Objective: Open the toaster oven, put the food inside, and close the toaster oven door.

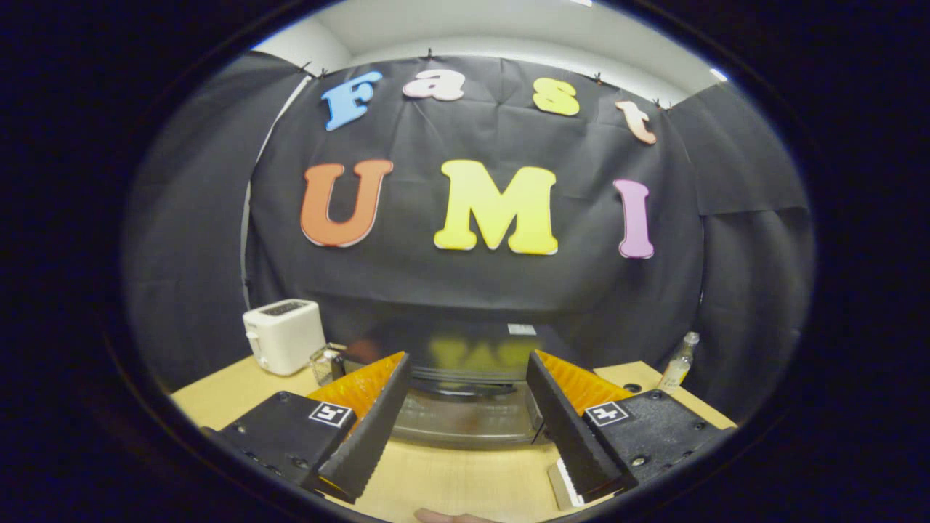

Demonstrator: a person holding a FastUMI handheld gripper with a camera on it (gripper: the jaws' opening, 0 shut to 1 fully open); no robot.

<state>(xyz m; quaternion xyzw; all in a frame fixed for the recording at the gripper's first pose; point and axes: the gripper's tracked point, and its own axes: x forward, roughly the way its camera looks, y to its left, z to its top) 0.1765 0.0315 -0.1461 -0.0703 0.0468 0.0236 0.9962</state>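
On the left of the wooden counter [218, 396] stands a white pop-up toaster [283, 335], and just beside it, toward the middle, a small glass jar [325, 363]. Neither appears to belong to the job. In the middle, just ahead of the tool [468, 378], sits the toaster oven [465, 349], dark on top, with its glass door [465, 421] seen between the two fingers. The door looks upright and shut against the body, a dark handle [465, 390] running across its upper part. The glass is blurred and reflective, so whether any food lies inside cannot be told, and no food is visible on the counter or in the tool. The tool's fingers stand wide apart, holding nothing and touching nothing. To the right, near the counter's far edge, stands a small clear bottle [679, 363]. With the door closed and the tool empty, the scene would fit two stages equally: the oven waiting to be opened with the food somewhere out of sight, or the food already inside and the door closed again. The pictures do not settle which.
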